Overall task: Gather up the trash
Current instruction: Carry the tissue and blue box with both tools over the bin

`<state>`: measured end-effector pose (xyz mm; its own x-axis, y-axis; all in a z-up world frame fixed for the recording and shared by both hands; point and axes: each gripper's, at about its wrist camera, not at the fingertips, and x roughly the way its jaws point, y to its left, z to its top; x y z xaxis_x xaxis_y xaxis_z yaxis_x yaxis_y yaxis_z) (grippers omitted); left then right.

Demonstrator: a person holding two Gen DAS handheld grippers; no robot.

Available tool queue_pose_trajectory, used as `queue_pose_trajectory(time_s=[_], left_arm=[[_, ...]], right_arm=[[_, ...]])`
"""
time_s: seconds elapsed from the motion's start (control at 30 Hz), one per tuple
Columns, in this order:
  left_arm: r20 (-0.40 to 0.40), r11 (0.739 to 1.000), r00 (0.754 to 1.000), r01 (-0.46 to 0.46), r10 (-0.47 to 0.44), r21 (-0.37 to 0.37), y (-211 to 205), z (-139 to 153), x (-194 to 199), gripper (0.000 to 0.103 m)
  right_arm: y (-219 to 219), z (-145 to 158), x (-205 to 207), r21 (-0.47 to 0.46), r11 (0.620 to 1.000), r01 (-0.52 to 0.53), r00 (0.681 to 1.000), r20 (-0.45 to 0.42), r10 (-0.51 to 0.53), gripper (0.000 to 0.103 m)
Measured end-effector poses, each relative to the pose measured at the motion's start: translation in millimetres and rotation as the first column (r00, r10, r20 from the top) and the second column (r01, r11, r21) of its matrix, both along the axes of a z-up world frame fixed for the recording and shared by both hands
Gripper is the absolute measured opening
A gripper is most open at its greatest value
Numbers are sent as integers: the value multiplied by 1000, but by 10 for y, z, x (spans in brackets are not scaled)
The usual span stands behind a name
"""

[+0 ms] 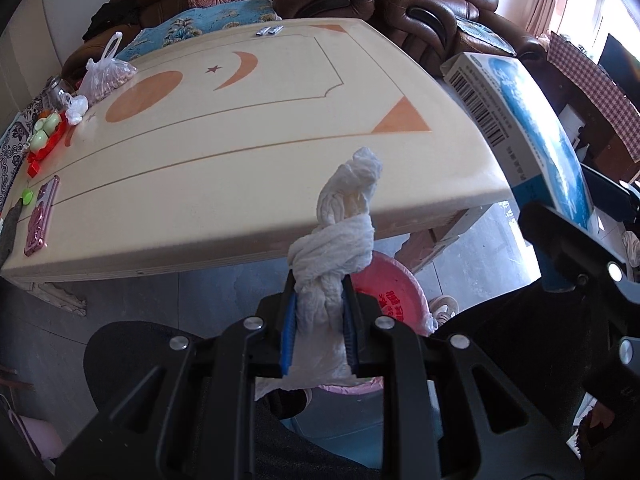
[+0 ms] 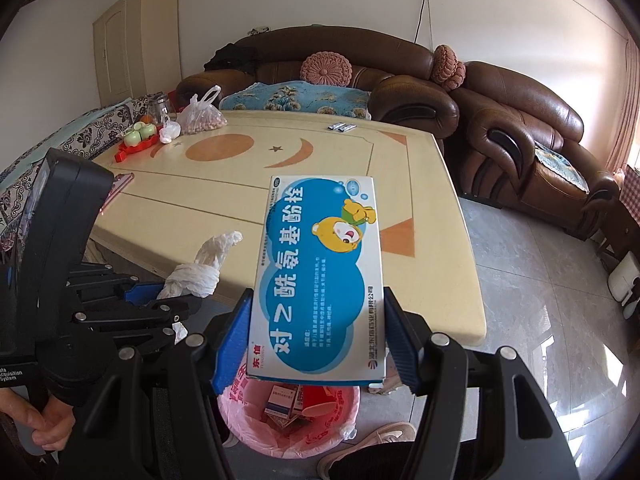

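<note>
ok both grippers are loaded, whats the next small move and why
Probably lower the right gripper a little and open it: the box it clamps hangs right above the pink-lined bin, which already holds other boxes. The tissue could follow.

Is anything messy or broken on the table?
Nothing looks broken or spilled. The table holds a tied plastic bag and a red tray at its far corner, all upright. The twisted tissue and medicine box are held in claws above the bin.

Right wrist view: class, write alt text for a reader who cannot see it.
The right claw grips a blue medicine box above a pink-lined trash bin. Beside it, the left claw holds twisted white tissue before a cream table.
</note>
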<state>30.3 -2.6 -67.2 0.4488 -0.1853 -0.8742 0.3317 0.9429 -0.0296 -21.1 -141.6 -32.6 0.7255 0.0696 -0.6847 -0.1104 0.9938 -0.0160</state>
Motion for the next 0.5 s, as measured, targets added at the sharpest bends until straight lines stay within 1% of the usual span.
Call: queue_pose_trajectory(time_s=[0.2, 0.37, 0.5], left_arm=[[-69, 1000, 998, 3, -3, 2, 10, -287, 6, 20], [-131, 1000, 991, 5, -5, 2, -9, -548, 32, 20], [-176, 1000, 984, 7, -4, 17, -29, -787, 45, 20]], right_arm=[[21, -275, -19, 1, 1000, -6, 998, -67, 6, 60], [16, -585, -11, 16, 1000, -8, 989, -148, 10, 60], [3, -873, -9, 31, 1000, -2, 976, -217, 9, 60]])
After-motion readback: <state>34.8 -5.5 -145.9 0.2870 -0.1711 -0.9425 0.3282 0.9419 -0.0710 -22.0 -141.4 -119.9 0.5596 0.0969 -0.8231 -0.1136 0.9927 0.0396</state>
